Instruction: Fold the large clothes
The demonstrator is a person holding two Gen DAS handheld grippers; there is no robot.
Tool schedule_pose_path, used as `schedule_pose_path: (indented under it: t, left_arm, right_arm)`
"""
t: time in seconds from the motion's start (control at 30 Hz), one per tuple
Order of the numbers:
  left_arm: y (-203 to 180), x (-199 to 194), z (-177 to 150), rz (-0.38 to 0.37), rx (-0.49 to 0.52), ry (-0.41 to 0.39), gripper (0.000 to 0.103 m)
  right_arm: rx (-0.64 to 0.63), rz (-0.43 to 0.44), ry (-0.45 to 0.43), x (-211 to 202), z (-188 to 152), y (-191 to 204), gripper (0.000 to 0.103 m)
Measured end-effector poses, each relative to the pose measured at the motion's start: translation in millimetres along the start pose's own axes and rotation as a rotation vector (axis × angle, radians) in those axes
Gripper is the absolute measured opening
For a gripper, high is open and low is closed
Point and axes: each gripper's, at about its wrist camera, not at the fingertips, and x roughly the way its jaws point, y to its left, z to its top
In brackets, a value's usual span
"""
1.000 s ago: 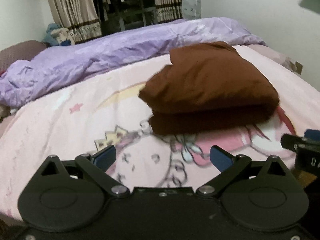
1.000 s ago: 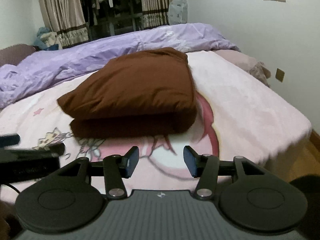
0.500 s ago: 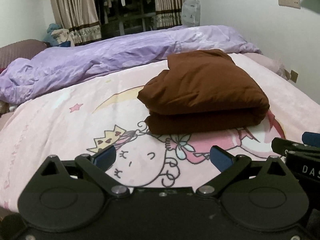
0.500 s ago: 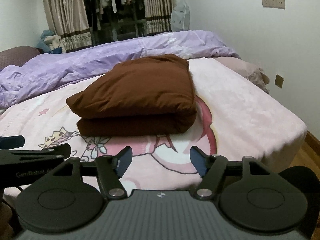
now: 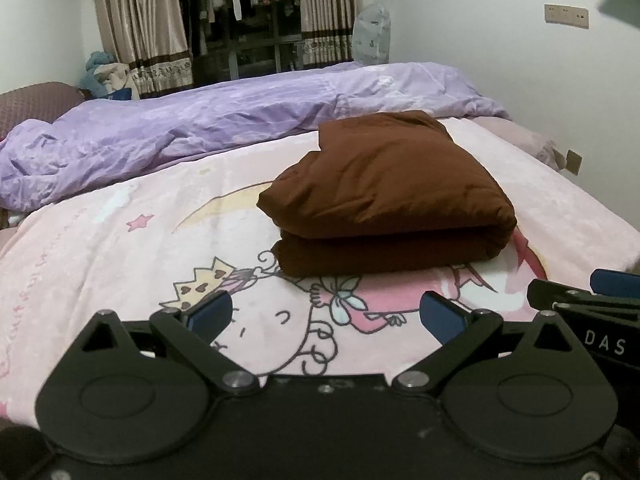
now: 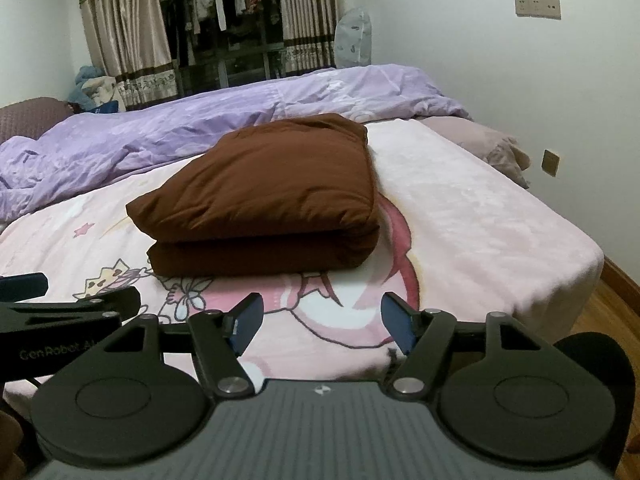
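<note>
A brown garment (image 5: 384, 196) (image 6: 264, 200) lies folded into a thick two-layer block on the pink cartoon blanket (image 5: 120, 264) (image 6: 480, 216). My left gripper (image 5: 326, 314) hovers in front of it, low over the blanket, open with nothing between its blue pads. My right gripper (image 6: 322, 322) sits beside it on the right, short of the garment's near edge. Its jaws are opening and hold nothing. Each gripper shows at the edge of the other's view.
A crumpled purple duvet (image 5: 200, 128) runs along the far side of the bed. Curtains (image 6: 124, 32) and hanging clothes stand behind it. The bed's right edge drops to a wooden floor (image 6: 612, 300) by the white wall.
Both grippers drew back a little from the folded garment. The right gripper's jaws spread wider. The garment settled and lies still.
</note>
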Motion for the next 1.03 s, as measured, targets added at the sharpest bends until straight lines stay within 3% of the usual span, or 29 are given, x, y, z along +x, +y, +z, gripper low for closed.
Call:
schedule_pose_path:
  t: [0.77,1.03]
  left_arm:
    - [-1.9,-2.5,-1.0,0.001,0.007,0.007,0.103]
    - [-0.2,-14.4,-2.2,-0.033,0.005,-0.083,0.103]
  right_arm:
    - [-0.003,-0.004,-0.001,-1.7,0.9,-2.3,0.084]
    - [-0.013,0.002,-0.011,-3.9,2.2,-3.8,0.084]
